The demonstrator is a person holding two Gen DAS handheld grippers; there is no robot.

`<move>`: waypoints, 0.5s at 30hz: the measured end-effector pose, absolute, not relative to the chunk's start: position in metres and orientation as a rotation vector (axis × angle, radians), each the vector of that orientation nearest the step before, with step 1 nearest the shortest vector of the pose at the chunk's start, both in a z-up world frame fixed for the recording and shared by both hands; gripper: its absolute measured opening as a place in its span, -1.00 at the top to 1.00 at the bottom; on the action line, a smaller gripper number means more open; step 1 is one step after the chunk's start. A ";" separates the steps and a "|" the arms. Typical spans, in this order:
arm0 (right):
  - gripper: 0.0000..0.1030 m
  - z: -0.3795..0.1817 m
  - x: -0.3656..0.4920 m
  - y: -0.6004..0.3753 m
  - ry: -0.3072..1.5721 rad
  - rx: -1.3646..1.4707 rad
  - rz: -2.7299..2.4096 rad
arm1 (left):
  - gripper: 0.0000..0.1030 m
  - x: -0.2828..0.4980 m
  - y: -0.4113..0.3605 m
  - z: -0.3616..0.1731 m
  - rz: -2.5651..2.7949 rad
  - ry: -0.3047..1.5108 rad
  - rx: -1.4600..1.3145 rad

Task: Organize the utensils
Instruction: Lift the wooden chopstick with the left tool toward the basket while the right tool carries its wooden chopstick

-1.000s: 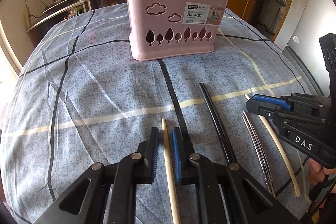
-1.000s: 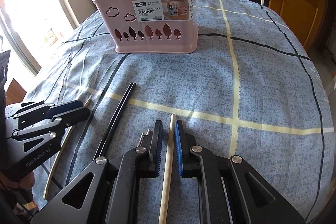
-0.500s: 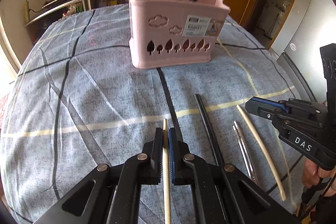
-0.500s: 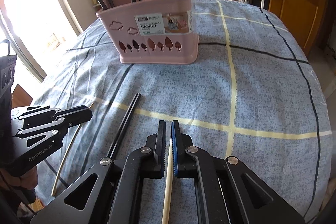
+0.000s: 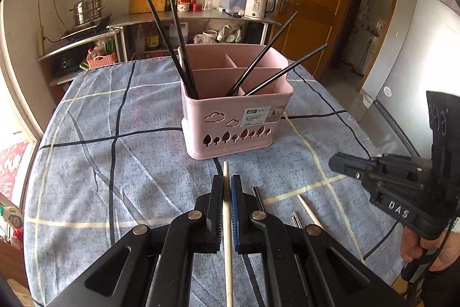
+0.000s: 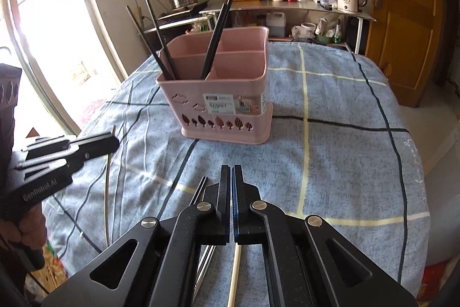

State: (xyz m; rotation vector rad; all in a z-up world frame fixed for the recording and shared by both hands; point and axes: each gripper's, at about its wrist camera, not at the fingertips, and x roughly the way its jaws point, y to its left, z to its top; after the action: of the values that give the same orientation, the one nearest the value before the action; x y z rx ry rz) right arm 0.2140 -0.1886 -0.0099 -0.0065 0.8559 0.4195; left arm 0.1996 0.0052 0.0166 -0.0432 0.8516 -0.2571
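My left gripper (image 5: 227, 177) is shut on a pale wooden chopstick (image 5: 227, 220), held clear of the blue checked tablecloth (image 5: 143, 177); its tip pokes out ahead of the jaws. The pink divided basket (image 5: 230, 134) stands just beyond, with black chopsticks (image 5: 178, 48) leaning in its compartments. My right gripper (image 6: 231, 167) is shut, and nothing shows between its pads. A second pale chopstick (image 6: 235, 272) shows underneath it. In the left wrist view this chopstick (image 5: 309, 210) lies on the cloth, apart from the right gripper (image 5: 333, 163).
A black chopstick (image 5: 258, 196) and two metal chopsticks (image 5: 296, 220) lie loose on the cloth near me. Behind the table a steel counter (image 6: 287, 9) carries a kettle, jars and a pot. A wooden door (image 6: 402, 19) is at the right. A hand (image 5: 414, 246) holds the right gripper's handle.
Both grippers have shut and risen, so the basket's inside now shows. The left one lifted its pale chopstick off the cloth. The right one's chopstick stayed down.
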 end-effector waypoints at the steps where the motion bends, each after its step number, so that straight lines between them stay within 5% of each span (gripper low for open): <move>1: 0.98 -0.015 0.214 -0.188 0.871 -0.010 0.422 | 0.91 0.199 0.006 0.014 -0.260 0.859 -0.049; 15: 0.82 -0.089 0.218 -0.183 1.044 -0.053 0.399 | 0.91 0.206 0.000 -0.058 -0.248 1.032 -0.043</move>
State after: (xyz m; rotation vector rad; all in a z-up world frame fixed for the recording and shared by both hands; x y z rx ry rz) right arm 0.2185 -0.1830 -0.0886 -0.0527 1.0443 0.3993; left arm 0.2063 0.0004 -0.0580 -0.0427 1.0324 -0.2483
